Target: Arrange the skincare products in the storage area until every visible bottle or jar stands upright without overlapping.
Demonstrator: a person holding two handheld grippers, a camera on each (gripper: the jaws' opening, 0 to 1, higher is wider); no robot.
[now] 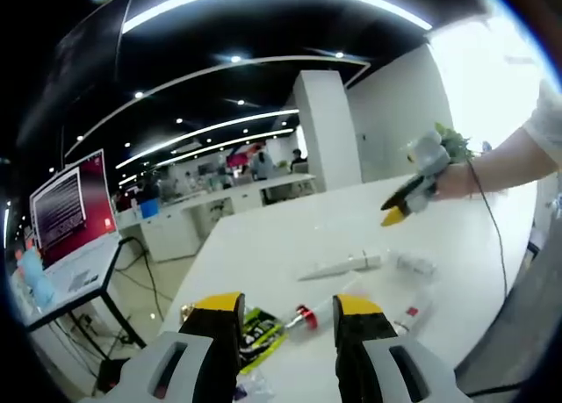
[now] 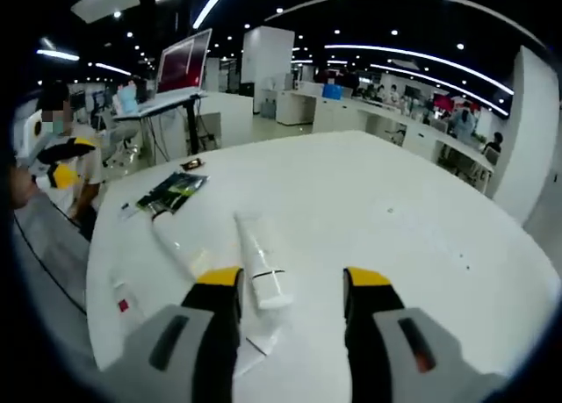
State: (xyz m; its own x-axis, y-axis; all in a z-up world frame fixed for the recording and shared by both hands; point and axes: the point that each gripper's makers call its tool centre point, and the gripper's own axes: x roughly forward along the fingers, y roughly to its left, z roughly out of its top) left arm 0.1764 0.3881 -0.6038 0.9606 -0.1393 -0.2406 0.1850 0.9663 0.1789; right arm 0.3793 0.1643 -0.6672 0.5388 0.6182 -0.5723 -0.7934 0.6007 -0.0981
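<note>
On the white tabletop (image 2: 378,201), every skincare product visible lies flat; none stands upright yet. In the right gripper view, a white squeeze tube with a flat cap (image 2: 263,264) lies just ahead of the right gripper (image 2: 291,289), whose yellow-tipped jaws stand apart and hold nothing. A second white tube (image 2: 180,245) lies just to its left, and a dark green sachet (image 2: 173,190) rests farther off, touching or nearly touching that tube's far end. A small white item with a red mark (image 2: 121,299) lies near the table edge. In the left gripper view, the left gripper (image 1: 287,320) is likewise released and empty, with a red-capped white tube (image 1: 318,313) lying between and beyond its jaws. Risks, as judged from this layout: the tubes are smooth and tapered, so a grasp taken near the cap may let a tube pivot or slip while being raised. A tube stood on its narrow cap is likely to topple and knock its neighbour. The item near the edge may be pushed off the table by a careless sweep. Both grippers work over the same cluster, so simultaneous reaches may collide.
</note>
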